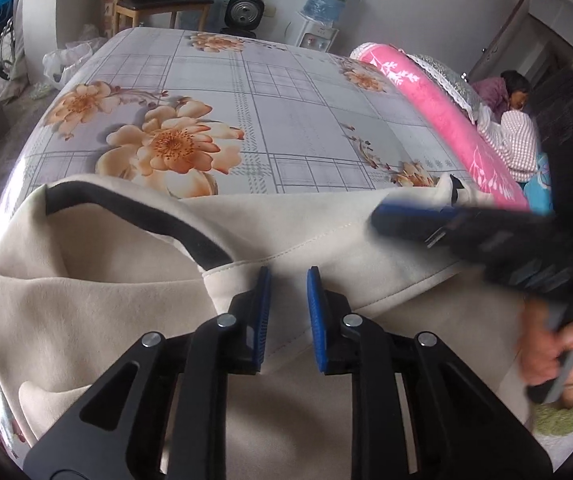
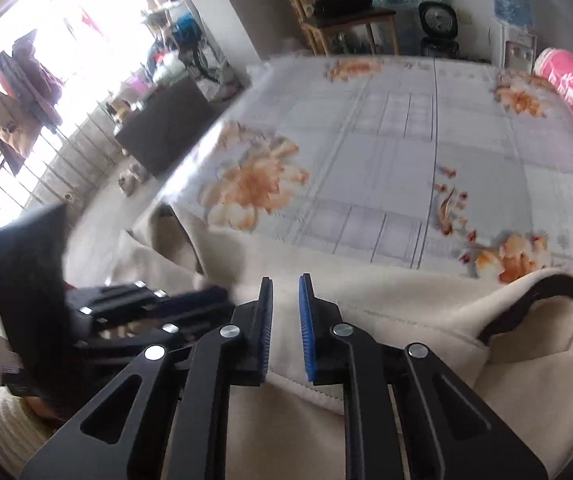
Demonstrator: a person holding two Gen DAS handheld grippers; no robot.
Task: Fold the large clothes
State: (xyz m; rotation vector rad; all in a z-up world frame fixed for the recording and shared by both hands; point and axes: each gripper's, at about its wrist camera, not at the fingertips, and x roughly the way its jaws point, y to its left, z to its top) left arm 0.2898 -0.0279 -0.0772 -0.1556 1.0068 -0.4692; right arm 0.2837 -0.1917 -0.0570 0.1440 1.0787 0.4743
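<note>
Across the near edge of the bed [image 1: 222, 80], over its grey checked sheet with orange flowers, lies the cream garment [image 1: 98, 312], thick and fleecy, with a dark-trimmed neckline [image 1: 134, 216] curving up at the left side of the left wrist view. Moving rightward, the left gripper [image 1: 288, 312] hovers over a stitched hem, its blue pads standing a narrow gap apart with cloth beneath them but nothing visibly pinched. Further right the right gripper [image 1: 402, 220] reaches in low over the fabric, blurred, a hand [image 1: 554, 352] around its handle; from its own camera the right gripper [image 2: 286, 324] shows a similarly narrow gap, with a rolled hem lying just under the pads, and I cannot see cloth actually clamped there. At the far right a pink bolster [image 1: 438, 120] runs along the bed's edge, well apart from the garment. This piece looks soft and bulky, heavy enough to drape and sag, not slippery, and not fragile; I'd judge it will slump and bunch unless lifted at two well-spread points. The stitched hem and the seam near the collar look like the firmest places to take hold, since the thick edge gives the pads something to bite.
</note>
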